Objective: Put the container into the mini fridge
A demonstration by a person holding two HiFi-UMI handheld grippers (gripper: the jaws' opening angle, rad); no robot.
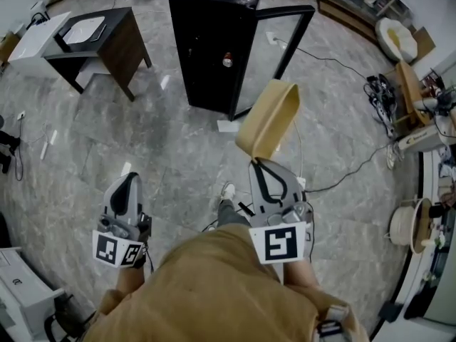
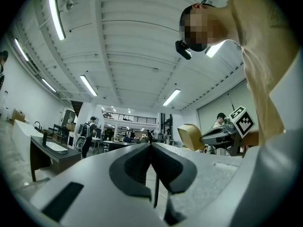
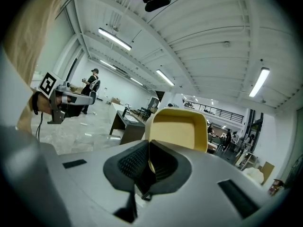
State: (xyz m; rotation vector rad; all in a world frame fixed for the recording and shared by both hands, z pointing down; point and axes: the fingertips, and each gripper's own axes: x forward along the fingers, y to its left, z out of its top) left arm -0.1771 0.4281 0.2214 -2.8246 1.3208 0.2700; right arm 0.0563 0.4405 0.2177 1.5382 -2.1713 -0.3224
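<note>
A tan plastic container (image 1: 269, 120) hangs in the air ahead of me, pinched by its rim in my right gripper (image 1: 261, 161), which is shut on it. In the right gripper view the container (image 3: 179, 129) stands with its open side facing the camera, just past the black pads (image 3: 135, 161). The black mini fridge (image 1: 214, 45) stands on the floor ahead, its glass door (image 1: 281, 48) swung open to the right. My left gripper (image 1: 129, 184) is lower left, shut with nothing in it. In the left gripper view its pads (image 2: 142, 162) meet, with the container (image 2: 190, 136) seen at the right.
A dark side table with a white top (image 1: 96, 38) stands to the fridge's left. Cables (image 1: 335, 63) run over the marble floor at the right, by a cluttered bench (image 1: 427, 191). A white box (image 1: 21, 287) sits at lower left. People stand far off in the hall.
</note>
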